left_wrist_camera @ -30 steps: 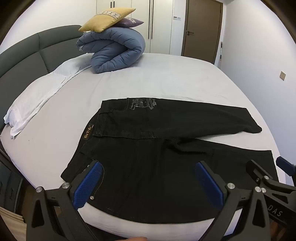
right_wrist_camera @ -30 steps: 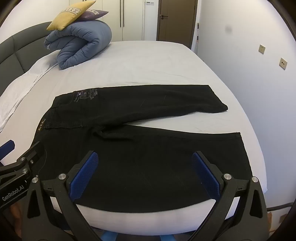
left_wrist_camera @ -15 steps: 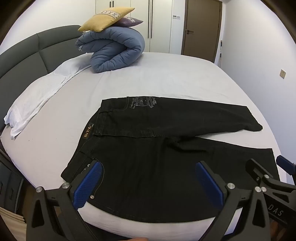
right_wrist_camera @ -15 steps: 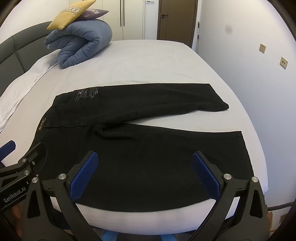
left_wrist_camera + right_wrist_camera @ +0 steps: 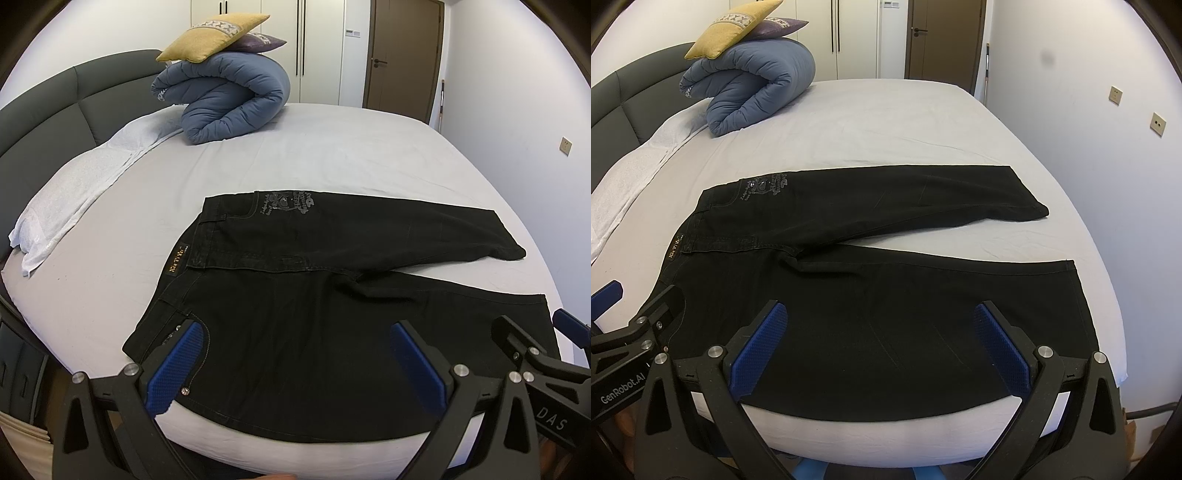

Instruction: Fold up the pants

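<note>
- The black pants [image 5: 332, 295] lie flat on the white sheet of the bed [image 5: 332, 155], close to its near edge, with the waistband toward the left and the two legs going to the right.
- The legs are spread apart in a narrow V: the far leg [image 5: 923, 199] ends before the right edge of the bed, and the near leg [image 5: 960, 306] reaches further right, its hem just beside that edge.
- A grey printed design [image 5: 762, 186] is on the far hip, and a small brown label with gold letters [image 5: 178, 263] is on the waistband.
- The left gripper [image 5: 295, 354] is above the near part of the pants at the waist side; its jaws stand wide apart and hold nothing. One blue pad [image 5: 173, 369] is seen over the pocket with a metal rivet.
- The right gripper [image 5: 882, 347] is above the near leg; its jaws are also wide apart and empty, and I cannot tell if the pads touch the cloth.
- In each wrist view the other gripper shows at the side edge.
- At the head of the bed there is a rolled blue duvet [image 5: 229, 99], and on top of it a yellow cushion [image 5: 212, 37] and a purple cushion [image 5: 258, 41].
- A white folded cloth [image 5: 85, 184] lies along the dark grey headboard [image 5: 48, 107].
- Behind the bed stand white wardrobe doors [image 5: 855, 37] and a brown door [image 5: 945, 37]; no container shows in either view.
</note>
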The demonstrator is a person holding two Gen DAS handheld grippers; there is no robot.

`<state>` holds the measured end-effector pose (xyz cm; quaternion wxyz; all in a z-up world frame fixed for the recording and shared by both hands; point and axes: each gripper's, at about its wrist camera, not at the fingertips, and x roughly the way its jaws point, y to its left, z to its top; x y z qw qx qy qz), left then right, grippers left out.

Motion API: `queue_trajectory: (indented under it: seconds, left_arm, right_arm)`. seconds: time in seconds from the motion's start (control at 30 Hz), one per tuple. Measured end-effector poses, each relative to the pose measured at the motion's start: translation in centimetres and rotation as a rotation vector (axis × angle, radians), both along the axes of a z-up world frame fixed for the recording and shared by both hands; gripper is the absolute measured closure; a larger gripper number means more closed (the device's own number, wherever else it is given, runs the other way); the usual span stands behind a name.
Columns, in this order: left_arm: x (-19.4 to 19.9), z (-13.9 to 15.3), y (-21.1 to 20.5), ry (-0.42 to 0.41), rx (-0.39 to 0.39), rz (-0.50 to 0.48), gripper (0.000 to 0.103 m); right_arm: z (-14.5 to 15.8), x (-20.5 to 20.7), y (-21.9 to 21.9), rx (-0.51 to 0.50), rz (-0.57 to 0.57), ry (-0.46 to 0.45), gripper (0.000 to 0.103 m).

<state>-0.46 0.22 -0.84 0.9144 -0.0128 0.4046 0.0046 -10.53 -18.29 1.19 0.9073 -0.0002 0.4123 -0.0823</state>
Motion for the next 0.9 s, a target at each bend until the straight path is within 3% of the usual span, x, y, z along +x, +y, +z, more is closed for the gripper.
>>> queue_trajectory:
  seconds: [0.9]
  left_arm:
    - [-0.07, -0.47, 0.32, 0.005, -0.001, 0.001, 0.0]
  right_arm:
    - [-0.92, 0.08, 1.08, 0.003, 0.001, 0.002, 0.0]
